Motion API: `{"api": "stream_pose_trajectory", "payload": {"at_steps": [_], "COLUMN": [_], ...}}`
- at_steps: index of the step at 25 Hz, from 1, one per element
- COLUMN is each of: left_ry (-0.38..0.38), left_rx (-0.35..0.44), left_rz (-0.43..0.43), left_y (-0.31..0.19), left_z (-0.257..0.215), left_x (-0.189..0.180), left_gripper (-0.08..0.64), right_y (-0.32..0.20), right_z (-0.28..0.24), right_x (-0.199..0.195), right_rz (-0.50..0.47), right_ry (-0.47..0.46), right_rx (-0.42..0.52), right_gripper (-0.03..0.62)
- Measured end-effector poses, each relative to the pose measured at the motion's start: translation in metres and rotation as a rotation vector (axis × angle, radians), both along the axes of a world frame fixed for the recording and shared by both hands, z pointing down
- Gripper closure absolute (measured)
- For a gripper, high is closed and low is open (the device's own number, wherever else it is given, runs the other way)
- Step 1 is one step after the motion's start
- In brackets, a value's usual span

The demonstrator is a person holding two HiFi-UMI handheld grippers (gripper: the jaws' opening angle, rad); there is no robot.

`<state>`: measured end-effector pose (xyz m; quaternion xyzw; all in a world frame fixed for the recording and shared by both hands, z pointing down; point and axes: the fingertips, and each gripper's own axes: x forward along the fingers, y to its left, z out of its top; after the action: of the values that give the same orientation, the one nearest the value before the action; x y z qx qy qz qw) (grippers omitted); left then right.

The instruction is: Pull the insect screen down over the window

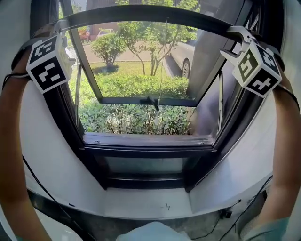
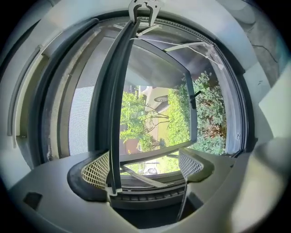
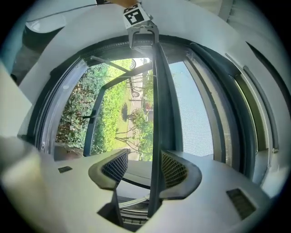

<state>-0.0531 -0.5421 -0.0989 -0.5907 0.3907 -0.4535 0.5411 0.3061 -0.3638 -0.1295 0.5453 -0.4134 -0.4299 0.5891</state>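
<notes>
Insect screen (image 1: 155, 12): dark pull bar (image 2: 119, 91) spans window near top, fine grey mesh (image 2: 82, 120) beyond it. Window (image 1: 146, 151): dark frame, glass sash (image 1: 155, 100) tilted open outward; opening below bar uncovered.

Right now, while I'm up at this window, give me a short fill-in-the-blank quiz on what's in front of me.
1. The screen bar passes between the jaws of ___ grippers.
2. The left gripper and the right gripper each have jaws that are ___, wider than the bar and not clamped on it.
3. Outside, beyond the hedge, a ___ is parked.

Missing words: both; open; car
</notes>
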Motion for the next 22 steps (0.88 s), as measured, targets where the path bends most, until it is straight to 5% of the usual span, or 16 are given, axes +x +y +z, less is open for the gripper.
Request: {"api": "stream_pose_trajectory", "payload": {"at_steps": [11, 22], "left_ry": [-0.05, -0.153], "left_rx": [-0.101, -0.305], "left_rz": [0.076, 0.025], "left_y": [0.011, 0.02], "left_z": [0.098, 0.214], "left_x": [0.007, -0.008], "left_gripper": [0.092, 0.092], "right_y": [-0.002, 0.003], "right_z": [0.104, 0.211], "right_x": [-0.003, 0.0], "right_rz": [-0.003, 0.001], "right_ry": [-0.051, -0.098], "right_rx": [-0.14, -0.3], "right_gripper": [0.368, 0.368]}}
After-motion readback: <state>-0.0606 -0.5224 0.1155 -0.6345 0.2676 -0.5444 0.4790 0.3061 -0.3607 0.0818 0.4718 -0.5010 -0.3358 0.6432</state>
